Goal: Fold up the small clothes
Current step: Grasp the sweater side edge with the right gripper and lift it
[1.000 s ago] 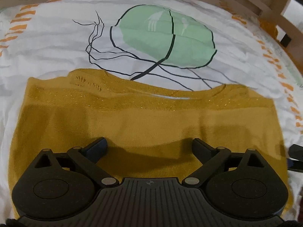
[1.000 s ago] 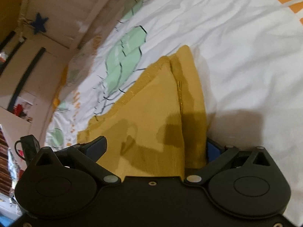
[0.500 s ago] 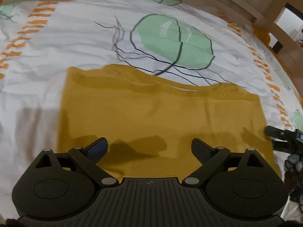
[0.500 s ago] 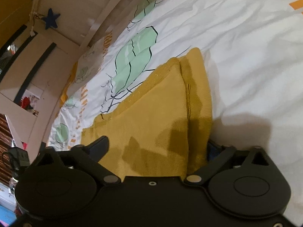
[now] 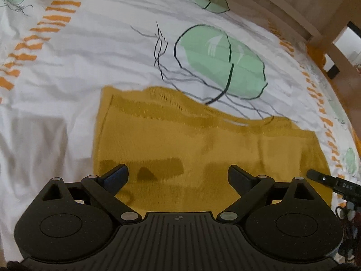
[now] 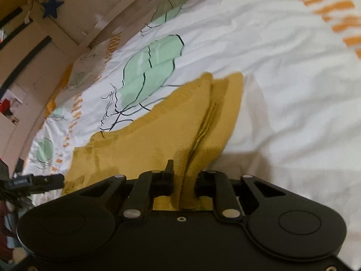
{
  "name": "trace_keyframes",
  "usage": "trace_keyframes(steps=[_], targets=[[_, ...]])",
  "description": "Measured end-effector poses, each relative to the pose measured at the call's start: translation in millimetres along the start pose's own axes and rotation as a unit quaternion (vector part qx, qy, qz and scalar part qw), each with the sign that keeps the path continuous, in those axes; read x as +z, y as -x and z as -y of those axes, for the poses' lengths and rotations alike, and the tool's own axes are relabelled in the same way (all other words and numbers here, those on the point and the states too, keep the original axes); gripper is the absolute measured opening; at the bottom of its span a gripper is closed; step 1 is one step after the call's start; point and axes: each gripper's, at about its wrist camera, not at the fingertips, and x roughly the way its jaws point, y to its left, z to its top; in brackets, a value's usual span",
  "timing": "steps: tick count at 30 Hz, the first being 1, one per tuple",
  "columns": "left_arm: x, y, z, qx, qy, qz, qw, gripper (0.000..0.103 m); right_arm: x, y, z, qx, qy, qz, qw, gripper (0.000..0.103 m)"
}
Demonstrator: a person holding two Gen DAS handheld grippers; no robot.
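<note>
White leaf-print bedsheet [image 5: 112, 56] fills both views. Mustard knit garment [image 5: 203, 146] lies flat on it, folded, one edge bunched up. My left gripper [image 5: 178, 174] hovers over it, jaws spread wide, nothing in them. My right gripper [image 6: 183, 176] is closing, bunched edge [image 6: 191, 176] pinched between its fingers

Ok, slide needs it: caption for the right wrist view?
Right hand-held gripper closing on a bunched edge of the mustard top on the bedsheet.
</note>
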Motion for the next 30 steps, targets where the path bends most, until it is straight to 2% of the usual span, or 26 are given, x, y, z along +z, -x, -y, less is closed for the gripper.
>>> trace_keyframes(steps=[5, 11, 19, 22, 30], targets=[[5.9, 6.3, -6.0, -0.005, 0.002, 0.001, 1.0000, 0.096, 7.2, 7.3, -37.5, -0.023, 0.033, 0.010, 0.999, 0.024], [12.6, 18.8, -12.6, -0.009, 0.005, 0.011, 0.9999, 0.096, 14.3, -2.0, -90.2, -0.012, 0.063, -0.010, 0.998, 0.024], [23.0, 42.8, -28.3, -0.025, 0.026, 0.040, 0.9986, 0.096, 7.5, -43.8, -149.9, 0.020, 0.061, -0.037, 0.997, 0.024], [25.9, 47.4, -36.5, -0.021, 0.032, 0.046, 0.9982, 0.096, 3.4, -60.6, -170.1, 0.041, 0.053, -0.046, 0.997, 0.024], [31.7, 52.1, -57.6, -0.009, 0.049, 0.050, 0.9975, 0.096, -17.3, -102.5, -213.1, 0.054, 0.057, -0.069, 0.995, 0.024]])
